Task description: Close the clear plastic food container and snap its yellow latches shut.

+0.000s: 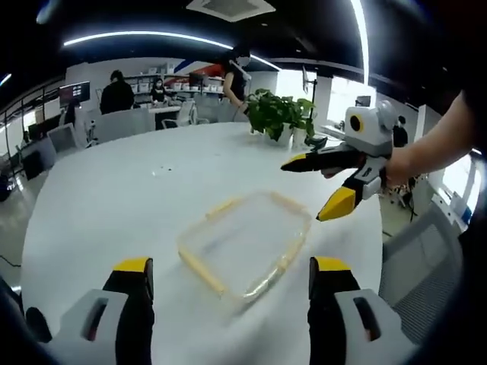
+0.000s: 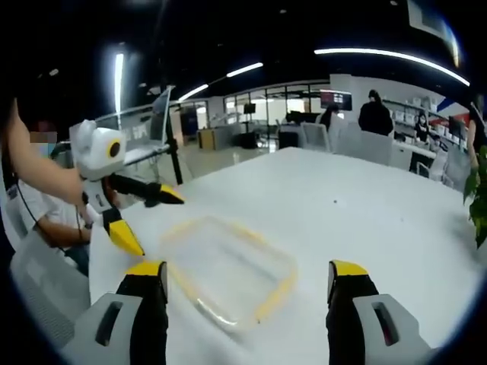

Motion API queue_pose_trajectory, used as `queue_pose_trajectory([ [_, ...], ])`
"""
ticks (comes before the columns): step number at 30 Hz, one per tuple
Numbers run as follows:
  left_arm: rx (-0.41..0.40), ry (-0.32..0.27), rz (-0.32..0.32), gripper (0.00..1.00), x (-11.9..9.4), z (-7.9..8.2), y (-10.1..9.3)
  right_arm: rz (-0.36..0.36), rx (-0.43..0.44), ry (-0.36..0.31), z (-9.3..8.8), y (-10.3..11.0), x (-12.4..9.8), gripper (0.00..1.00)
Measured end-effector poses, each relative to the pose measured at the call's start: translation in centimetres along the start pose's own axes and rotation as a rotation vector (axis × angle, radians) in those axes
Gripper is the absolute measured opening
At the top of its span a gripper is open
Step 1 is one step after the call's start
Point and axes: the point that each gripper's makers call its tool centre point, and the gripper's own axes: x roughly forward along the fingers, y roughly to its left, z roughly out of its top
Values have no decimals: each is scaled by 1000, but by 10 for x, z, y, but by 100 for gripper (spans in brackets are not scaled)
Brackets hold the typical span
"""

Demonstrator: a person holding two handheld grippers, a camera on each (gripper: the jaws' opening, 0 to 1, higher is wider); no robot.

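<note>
A: In the left gripper view, what are you seeing?

B: The left gripper (image 1: 228,277) is poking up from the bottom. Its two yellow-tipped jaws are standing wide apart and holding nothing. The bottoms of the jaws are getting cut off by the edge.

A: Where is the box?

B: The clear plastic food container (image 1: 245,243) is lying flat on the white table (image 1: 114,198), just past the jaws and between them. It is blurry. I can see its yellow edges, but I cannot tell if the lid is on or if the latches are snapped.

A: Anything else?

B: The right gripper (image 1: 319,186) is coming in from the right, above the far corner of the box and not touching it. Its jaws are spread apart too. A hand (image 1: 399,163) is holding it. A green plant (image 1: 280,114) is sitting at the far side of the table. People are far back, too small to make out.

A: And the right gripper view?

B: The right gripper (image 2: 247,281) is showing its own jaws wide apart, with the container (image 2: 228,270) on the table (image 2: 365,213) between them. The left gripper (image 2: 148,220) is hanging at the left, jaws parted, near the box's far corner. The arm holding it is getting cut off. Some leaves (image 2: 479,205) are peeking in at the right edge.
</note>
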Motion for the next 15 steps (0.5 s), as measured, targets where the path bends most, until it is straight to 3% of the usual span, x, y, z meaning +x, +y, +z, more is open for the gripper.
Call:
queue_pose_trajectory([
  [10,-125,-55,75,83,-27,-8,6,-54,45,-36,1,-8,-21,87],
  [15,-174,-92,110,82,-42,-5,11,-68,63,-73,11,-7,-33,87],
])
